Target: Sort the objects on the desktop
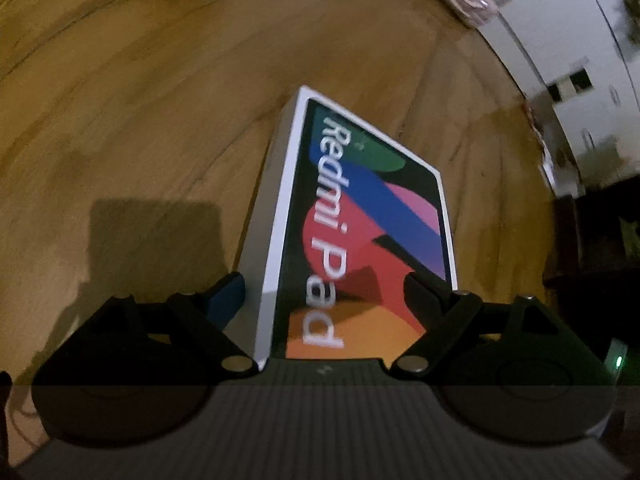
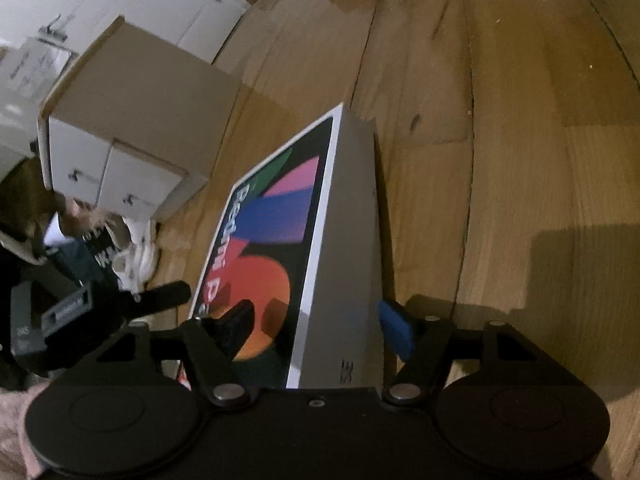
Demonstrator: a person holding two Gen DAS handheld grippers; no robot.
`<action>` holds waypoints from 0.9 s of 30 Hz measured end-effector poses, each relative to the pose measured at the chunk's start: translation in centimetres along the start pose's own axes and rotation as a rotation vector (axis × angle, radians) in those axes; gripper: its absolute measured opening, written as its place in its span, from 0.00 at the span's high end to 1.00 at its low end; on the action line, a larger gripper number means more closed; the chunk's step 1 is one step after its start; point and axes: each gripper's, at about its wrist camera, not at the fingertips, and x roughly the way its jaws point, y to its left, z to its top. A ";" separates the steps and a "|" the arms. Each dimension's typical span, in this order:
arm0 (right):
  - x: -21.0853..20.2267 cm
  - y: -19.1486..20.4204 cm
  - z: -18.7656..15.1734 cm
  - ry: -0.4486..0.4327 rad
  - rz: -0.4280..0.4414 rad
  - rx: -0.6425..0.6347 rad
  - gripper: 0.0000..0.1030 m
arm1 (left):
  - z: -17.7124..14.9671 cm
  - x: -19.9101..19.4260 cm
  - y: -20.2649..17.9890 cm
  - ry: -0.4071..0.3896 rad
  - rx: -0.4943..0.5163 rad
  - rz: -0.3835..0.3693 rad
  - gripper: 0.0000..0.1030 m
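Box (image 1: 360,232) between both my claws, over the bare wooden desk (image 1: 140,100). Left claw (image 1: 320,292) and right claw (image 2: 316,328) each clamp opposite edges. Stiff card, probably light, glossy face may slip; grip the edges, not the lid.

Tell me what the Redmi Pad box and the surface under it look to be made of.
Redmi Pad box: likely printed cardboard with a smooth, slightly glossy face; crisp edges, white border and plain grey side panel suggest it. Surface: looks like wood or wood-look planks, with visible grain, seams and a low sheen. Both grippers, left and right, clamp the box.
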 end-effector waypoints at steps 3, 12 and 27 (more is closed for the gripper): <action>0.7 -1.2 1.1 -0.009 -0.008 0.035 0.27 | 0.9 0.6 0.4 0.002 0.025 -0.016 0.25; 3.3 -1.2 2.0 -0.046 0.039 -0.016 0.25 | 0.5 1.8 -0.6 -0.036 0.181 0.015 0.27; 0.8 0.0 0.8 -0.155 0.039 -0.123 0.31 | -2.2 -0.6 -1.9 -0.137 0.246 0.039 0.27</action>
